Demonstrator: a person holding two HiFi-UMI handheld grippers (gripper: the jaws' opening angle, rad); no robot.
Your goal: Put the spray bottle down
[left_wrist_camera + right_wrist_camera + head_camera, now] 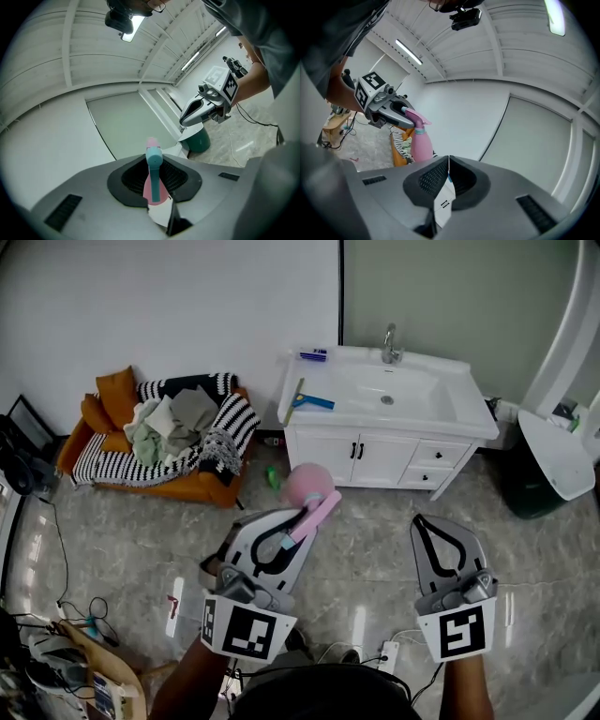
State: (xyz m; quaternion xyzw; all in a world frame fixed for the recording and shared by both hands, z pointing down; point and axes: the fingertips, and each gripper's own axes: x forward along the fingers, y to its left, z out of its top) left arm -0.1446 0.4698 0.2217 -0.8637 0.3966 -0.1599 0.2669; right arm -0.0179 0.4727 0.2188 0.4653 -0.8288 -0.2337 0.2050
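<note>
Left claw [302,521] clamped on spray bottle [304,486] at neck | bottle held in air above floor [366,559], long axis near upright, body hung below | right claw [424,525] pressed together, empty | bench [469,418] judged at 1 o'clock, left side nearer

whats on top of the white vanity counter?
A yellow-and-blue squeegee overhanging its left edge, a small dark blue object at the back-left corner, a chrome tap. Cupboard contents are hidden behind closed doors.
</note>
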